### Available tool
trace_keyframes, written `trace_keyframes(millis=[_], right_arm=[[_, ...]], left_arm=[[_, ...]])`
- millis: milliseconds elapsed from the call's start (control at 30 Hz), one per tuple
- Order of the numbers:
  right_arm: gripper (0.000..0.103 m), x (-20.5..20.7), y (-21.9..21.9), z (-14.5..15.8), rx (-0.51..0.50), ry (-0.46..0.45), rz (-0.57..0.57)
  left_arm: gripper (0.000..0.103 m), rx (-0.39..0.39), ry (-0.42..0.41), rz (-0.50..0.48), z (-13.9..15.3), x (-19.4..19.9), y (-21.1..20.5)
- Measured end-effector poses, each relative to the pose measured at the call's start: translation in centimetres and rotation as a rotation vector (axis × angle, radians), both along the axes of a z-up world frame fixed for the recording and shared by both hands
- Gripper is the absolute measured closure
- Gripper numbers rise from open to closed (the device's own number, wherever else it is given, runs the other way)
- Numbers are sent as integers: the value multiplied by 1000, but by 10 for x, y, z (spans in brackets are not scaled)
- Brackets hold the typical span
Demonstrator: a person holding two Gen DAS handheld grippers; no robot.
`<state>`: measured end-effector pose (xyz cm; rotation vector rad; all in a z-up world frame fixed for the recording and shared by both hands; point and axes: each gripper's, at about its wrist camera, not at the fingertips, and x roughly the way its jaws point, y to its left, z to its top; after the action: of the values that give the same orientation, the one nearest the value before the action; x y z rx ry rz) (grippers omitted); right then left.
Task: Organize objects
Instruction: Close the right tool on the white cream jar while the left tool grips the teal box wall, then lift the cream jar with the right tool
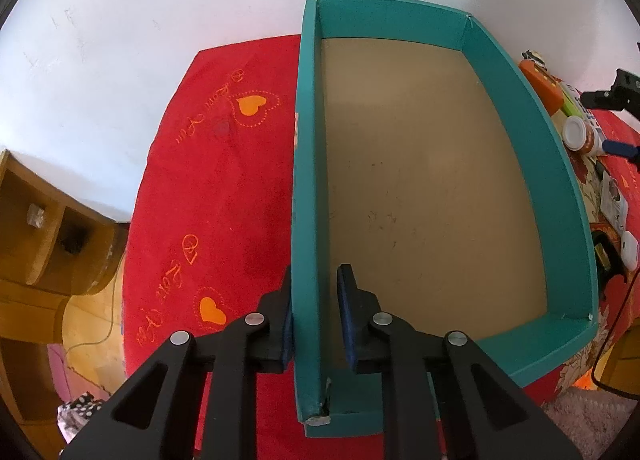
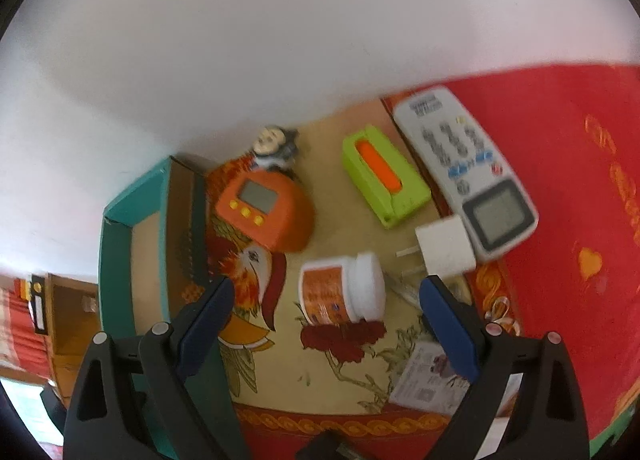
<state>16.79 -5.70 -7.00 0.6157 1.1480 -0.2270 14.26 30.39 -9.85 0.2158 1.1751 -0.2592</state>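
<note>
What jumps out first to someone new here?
The big teal box, empty, sits on a red cloth with the left gripper clamped on its near-left wall. Beyond the open right gripper lies a white jar on its side, an orange timer behind.

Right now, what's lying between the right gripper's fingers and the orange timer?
In the right wrist view, only bare patterned cloth lies between the open right gripper and the orange timer.

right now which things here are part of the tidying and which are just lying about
In the job: teal cardboard box, left gripper shut on its wall, open right gripper, white-capped orange jar, orange timer, grey remote.

Lying about: red heart cloth, wooden shelf.
</note>
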Motion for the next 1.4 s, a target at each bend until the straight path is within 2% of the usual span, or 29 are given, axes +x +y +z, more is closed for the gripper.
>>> trace_keyframes(millis=[67, 167, 367, 500, 700, 733, 867, 933, 1033, 1100, 1400], right_arm=[[11, -3, 0, -7, -3, 15, -19], [13, -1, 5, -9, -63, 22, -4], [27, 5, 23, -15, -194, 42, 67], [56, 5, 37, -15, -253, 28, 121], [57, -2, 49, -15, -287, 22, 156], [58, -3, 53, -14, -327, 22, 173], [58, -9, 80, -9, -605, 23, 304], [58, -11, 98, -11, -686, 26, 388], [57, -15, 117, -14, -690, 12, 437], [55, -17, 118, -12, -643, -15, 446], [53, -34, 115, -1, -322, -108, 457]], left_arm=[[83, -4, 0, -1, 0, 1, 1], [83, -12, 1, -1, -1, 0, 3], [83, -18, 10, -1, -4, 2, 5], [83, -19, 7, -7, -6, 4, 5], [83, -20, 3, -11, -6, 3, 4], [83, -20, 2, -11, -6, 3, 4], [83, -20, -2, -14, -6, 1, 3], [83, -19, -3, -14, -6, 0, 2], [83, -21, -2, -12, -6, 0, 2], [83, -20, -2, -14, -5, 0, 2], [83, -26, -6, -18, -3, 0, 3]])
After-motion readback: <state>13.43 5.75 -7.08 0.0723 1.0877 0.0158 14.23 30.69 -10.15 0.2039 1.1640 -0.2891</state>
